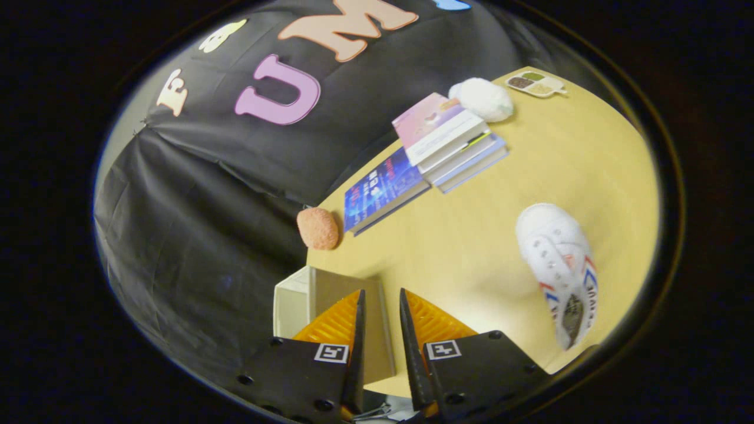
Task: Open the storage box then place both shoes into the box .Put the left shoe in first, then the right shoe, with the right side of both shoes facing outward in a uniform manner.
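Now | tool (380, 306) spread narrowly, gripping nothing, hovering over box (330, 312), likely for lid | shoe (559, 265) waits on tabletop (471, 235)

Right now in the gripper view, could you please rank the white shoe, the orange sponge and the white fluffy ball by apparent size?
1. white shoe, though it lies nearer the camera.
2. white fluffy ball.
3. orange sponge.
The last two look close; unsure.

Tool (380, 306) fingers slightly parted over box (330, 306) flap; shoe (559, 265) on surface (471, 247), well apart.
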The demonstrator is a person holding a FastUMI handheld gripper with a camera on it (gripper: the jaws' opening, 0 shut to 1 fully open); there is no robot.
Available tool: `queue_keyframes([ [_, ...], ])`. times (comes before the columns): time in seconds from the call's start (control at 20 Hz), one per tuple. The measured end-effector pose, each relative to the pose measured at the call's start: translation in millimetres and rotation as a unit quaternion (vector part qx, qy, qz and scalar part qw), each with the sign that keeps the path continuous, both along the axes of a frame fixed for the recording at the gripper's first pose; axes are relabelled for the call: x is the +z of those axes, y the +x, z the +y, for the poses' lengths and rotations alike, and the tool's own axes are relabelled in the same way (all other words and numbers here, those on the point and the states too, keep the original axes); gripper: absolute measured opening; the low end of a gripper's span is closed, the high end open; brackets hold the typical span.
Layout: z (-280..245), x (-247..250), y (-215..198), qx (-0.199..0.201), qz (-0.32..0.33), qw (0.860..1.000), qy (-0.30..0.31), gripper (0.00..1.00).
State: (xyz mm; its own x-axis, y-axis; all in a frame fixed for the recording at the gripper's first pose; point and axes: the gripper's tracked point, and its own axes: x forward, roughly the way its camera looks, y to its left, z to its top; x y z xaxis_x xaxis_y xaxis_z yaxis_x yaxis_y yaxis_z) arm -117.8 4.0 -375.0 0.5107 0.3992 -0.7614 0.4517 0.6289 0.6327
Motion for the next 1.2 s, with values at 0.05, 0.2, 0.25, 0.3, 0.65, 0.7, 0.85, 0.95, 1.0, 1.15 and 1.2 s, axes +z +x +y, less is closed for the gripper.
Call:
queue_keyframes([
  [0.05,-16.9,-4.4,-6.7,0.0,0.005,1.0,-0.009,0.34],
  [0.2,-64.0,-24.3,-31.6,0.013,0.023,0.999,-0.045,0.34],
  [0.25,-78.1,-29.5,-40.2,0.017,0.029,0.998,-0.054,0.34],
  [0.3,-89.2,-34.7,-46.3,0.021,0.034,0.997,-0.061,0.34],
  [0.65,-149.1,-61.7,-90.9,0.035,0.068,0.993,-0.085,0.34],
  [0.7,-153.3,-69.4,-98.0,0.043,0.075,0.992,-0.091,0.34],
  [0.85,-163.9,-83.9,-113.8,0.064,0.086,0.988,-0.108,0.34],
  [0.95,-167.8,-94.8,-121.0,0.079,0.096,0.986,-0.11,0.34],
  [1.0,-167.0,-99.0,-123.6,0.087,0.099,0.985,-0.107,0.34],
  [1.15,-160.8,-113.3,-126.1,0.111,0.106,0.982,-0.11,0.34],
  [1.2,-155.0,-113.9,-126.3,0.115,0.106,0.982,-0.105,0.34],
])
